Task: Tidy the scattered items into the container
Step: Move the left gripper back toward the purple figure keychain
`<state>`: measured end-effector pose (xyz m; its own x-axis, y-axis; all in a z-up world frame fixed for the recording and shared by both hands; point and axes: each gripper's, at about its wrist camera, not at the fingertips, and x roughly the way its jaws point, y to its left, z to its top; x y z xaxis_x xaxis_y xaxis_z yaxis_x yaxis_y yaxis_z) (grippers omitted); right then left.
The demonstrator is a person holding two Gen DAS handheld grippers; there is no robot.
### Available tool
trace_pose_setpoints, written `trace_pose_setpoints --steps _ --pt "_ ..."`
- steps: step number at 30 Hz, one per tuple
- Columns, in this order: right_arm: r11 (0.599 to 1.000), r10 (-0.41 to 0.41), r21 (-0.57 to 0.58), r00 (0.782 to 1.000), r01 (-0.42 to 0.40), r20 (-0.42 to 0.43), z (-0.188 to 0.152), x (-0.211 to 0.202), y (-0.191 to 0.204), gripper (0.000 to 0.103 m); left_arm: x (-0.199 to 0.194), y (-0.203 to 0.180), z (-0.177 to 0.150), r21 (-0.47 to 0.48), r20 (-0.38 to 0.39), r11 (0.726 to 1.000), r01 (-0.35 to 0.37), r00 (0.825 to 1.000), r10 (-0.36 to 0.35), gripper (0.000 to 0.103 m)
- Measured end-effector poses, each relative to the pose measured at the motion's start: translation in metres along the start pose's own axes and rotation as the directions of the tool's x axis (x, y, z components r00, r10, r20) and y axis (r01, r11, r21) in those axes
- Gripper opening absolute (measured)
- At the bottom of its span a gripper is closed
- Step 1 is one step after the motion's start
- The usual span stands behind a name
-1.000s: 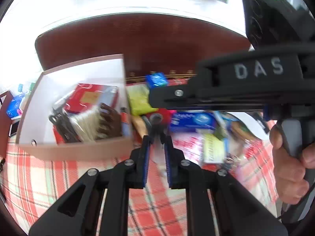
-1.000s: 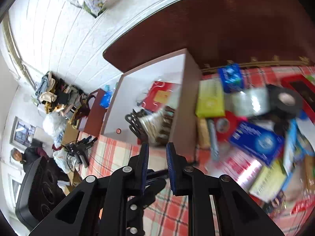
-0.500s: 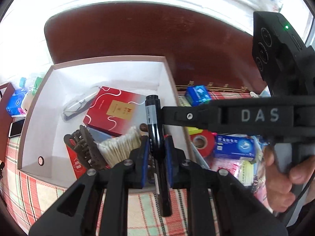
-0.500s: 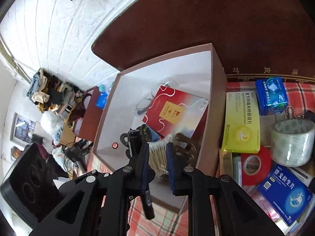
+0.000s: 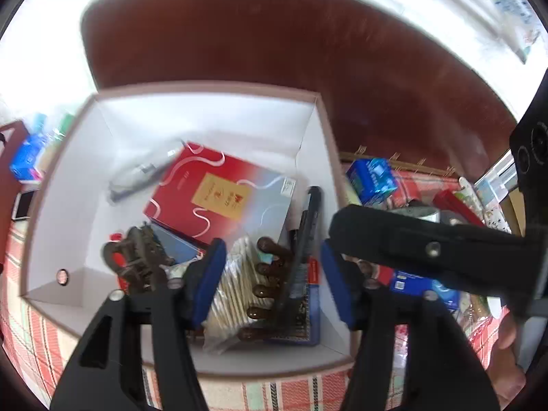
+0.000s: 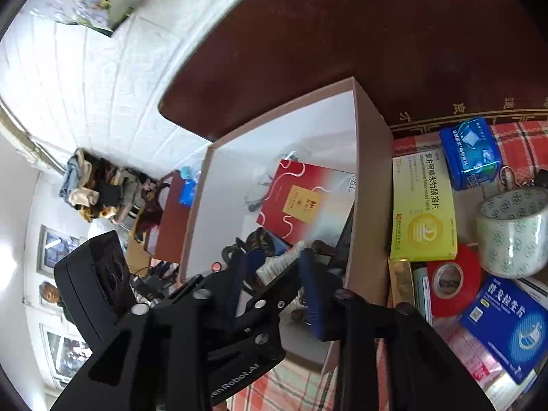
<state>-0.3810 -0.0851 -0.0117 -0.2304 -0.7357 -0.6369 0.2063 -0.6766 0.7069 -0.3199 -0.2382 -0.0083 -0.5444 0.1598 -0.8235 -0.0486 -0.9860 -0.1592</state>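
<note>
Left gripper [image 5: 274,284] opening, pads clear of slim black marker [image 5: 304,239], seemingly loose inside white-lined box [image 5: 205,109].

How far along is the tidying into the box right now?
Partly done. The box already holds a red packet, hair clips and a black marker. The left gripper is opening above it, nothing gripped. The yellow box and tape rolls remain outside.
</note>
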Motion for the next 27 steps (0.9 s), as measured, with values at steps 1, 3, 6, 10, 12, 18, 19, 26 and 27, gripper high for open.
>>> trace_pose_setpoints --steps 1,3,6,10,12,18,19,26,27 --pt "1.000 0.009 -0.007 1.000 -0.009 0.008 -0.002 -0.007 0.003 0.054 -0.011 -0.003 -0.001 0.005 0.025 1.000 -0.005 1.000 0.005 0.064" --pt "1.000 0.022 -0.019 0.999 -0.021 0.034 -0.009 -0.026 0.008 0.056 -0.029 -0.008 -0.004 0.017 0.059 1.000 -0.010 0.998 0.009 0.070" --pt "0.999 0.026 -0.036 0.998 -0.024 0.056 -0.022 -0.051 0.011 0.060 -0.059 -0.024 -0.016 0.065 0.102 0.998 -0.016 0.995 0.009 0.074" --pt "0.999 0.032 -0.045 0.997 -0.029 0.070 -0.050 -0.092 0.003 0.063 -0.092 -0.056 -0.042 0.152 0.127 0.988 0.008 0.991 -0.028 0.081" --pt "0.999 0.006 -0.041 0.997 -0.003 0.079 -0.066 -0.115 -0.008 0.063 -0.101 -0.070 -0.057 0.177 0.129 0.984 0.025 0.991 -0.048 0.084" --pt "0.994 -0.106 0.030 0.989 0.103 0.103 -0.115 -0.177 -0.071 0.063 -0.097 -0.135 -0.115 0.291 0.056 0.952 0.094 0.992 -0.115 0.084" --pt "0.991 -0.123 0.058 0.988 0.118 0.093 -0.125 -0.187 -0.088 0.063 -0.093 -0.148 -0.126 0.306 0.038 0.945 0.116 0.990 -0.133 0.084" --pt "0.970 -0.177 0.179 0.982 0.163 0.065 -0.175 -0.216 -0.160 0.063 -0.058 -0.209 -0.181 0.358 -0.085 0.908 0.217 0.976 -0.200 0.084" --pt "0.967 -0.180 0.194 0.982 0.166 0.058 -0.179 -0.217 -0.167 0.063 -0.053 -0.216 -0.187 0.364 -0.099 0.903 0.226 0.974 -0.203 0.084"
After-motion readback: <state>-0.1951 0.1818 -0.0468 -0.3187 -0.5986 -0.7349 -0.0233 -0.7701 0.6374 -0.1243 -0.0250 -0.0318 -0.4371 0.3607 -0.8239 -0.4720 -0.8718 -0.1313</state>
